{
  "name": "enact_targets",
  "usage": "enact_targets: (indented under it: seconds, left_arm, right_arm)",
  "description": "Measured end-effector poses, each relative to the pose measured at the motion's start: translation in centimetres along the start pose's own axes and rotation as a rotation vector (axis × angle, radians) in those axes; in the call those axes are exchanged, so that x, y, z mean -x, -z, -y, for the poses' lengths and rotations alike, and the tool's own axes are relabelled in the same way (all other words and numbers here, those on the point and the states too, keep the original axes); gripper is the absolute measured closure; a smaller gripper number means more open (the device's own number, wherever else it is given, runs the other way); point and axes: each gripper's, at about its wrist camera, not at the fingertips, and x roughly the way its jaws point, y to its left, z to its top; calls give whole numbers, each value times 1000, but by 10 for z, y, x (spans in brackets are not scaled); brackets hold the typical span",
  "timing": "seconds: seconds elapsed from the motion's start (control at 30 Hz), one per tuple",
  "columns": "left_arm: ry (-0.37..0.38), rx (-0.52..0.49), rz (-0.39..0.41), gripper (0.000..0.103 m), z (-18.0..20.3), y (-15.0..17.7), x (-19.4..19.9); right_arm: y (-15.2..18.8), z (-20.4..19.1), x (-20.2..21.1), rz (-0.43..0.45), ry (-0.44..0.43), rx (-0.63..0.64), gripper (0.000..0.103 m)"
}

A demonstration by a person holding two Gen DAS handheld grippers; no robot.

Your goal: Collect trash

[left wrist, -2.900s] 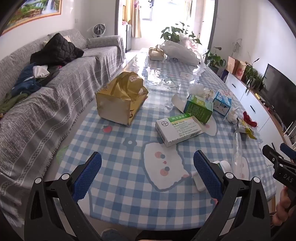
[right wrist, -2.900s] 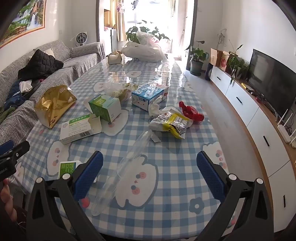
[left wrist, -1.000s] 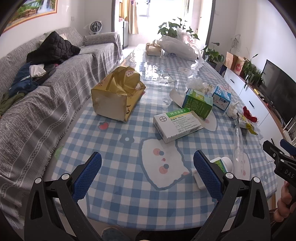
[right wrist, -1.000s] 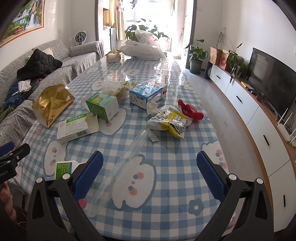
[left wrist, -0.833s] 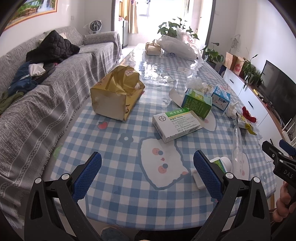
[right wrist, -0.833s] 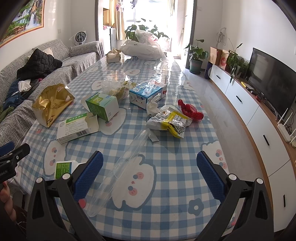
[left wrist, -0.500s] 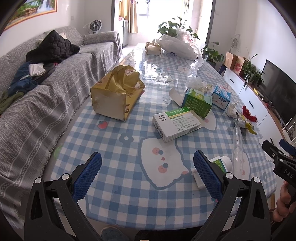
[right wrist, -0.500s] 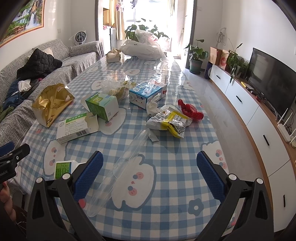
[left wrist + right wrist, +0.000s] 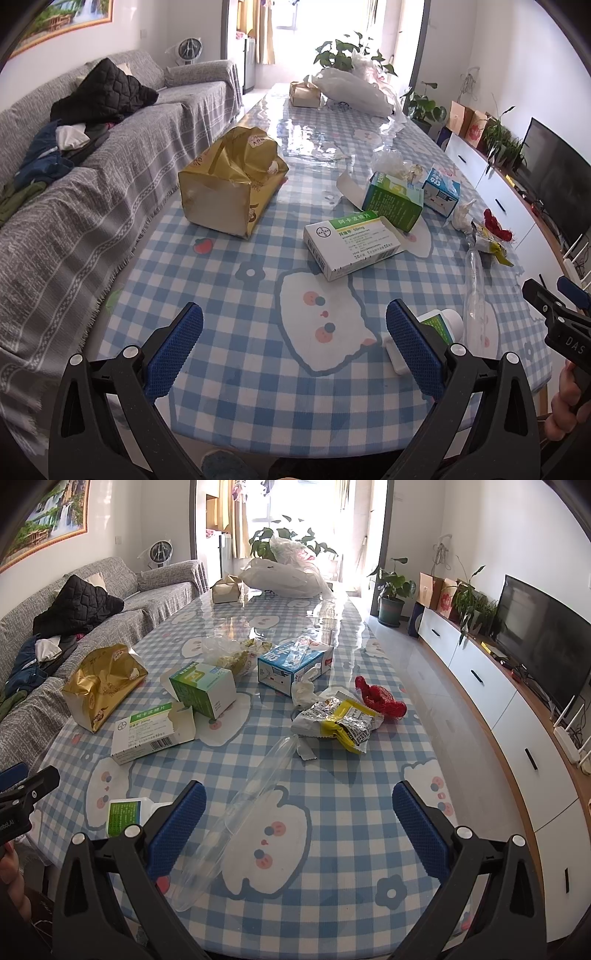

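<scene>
Hovering over the near end of the bench (image 9: 369,775), left tongs (image 9: 293,345) and right tongs (image 9: 297,821) both spread, empty; trash scattered ahead: clear plastic tube (image 9: 240,805) at 12 o'clock of right tongs; white medicine box (image 9: 351,243) at 1 o'clock of left tongs.

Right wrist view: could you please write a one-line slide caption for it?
Open right gripper hovers over a checked table littered with boxes, a wrapper and a clear tube.
</scene>
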Motion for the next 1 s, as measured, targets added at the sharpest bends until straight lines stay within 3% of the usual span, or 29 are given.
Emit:
enact_targets:
  seconds: [0.53, 0.63, 1.0]
  left_arm:
    - [-10, 14, -12, 6, -8, -4, -4]
    - [-18, 35, -26, 6, -16, -15, -9]
    - [-43, 104, -68, 6, -60, -57, -36]
  right_arm:
    - [2, 9, -17, 1, -1, 9, 6]
    - [-8, 0, -8, 2, -2, 23, 6]
    - [-42, -35, -37, -35, -29, 90, 6]
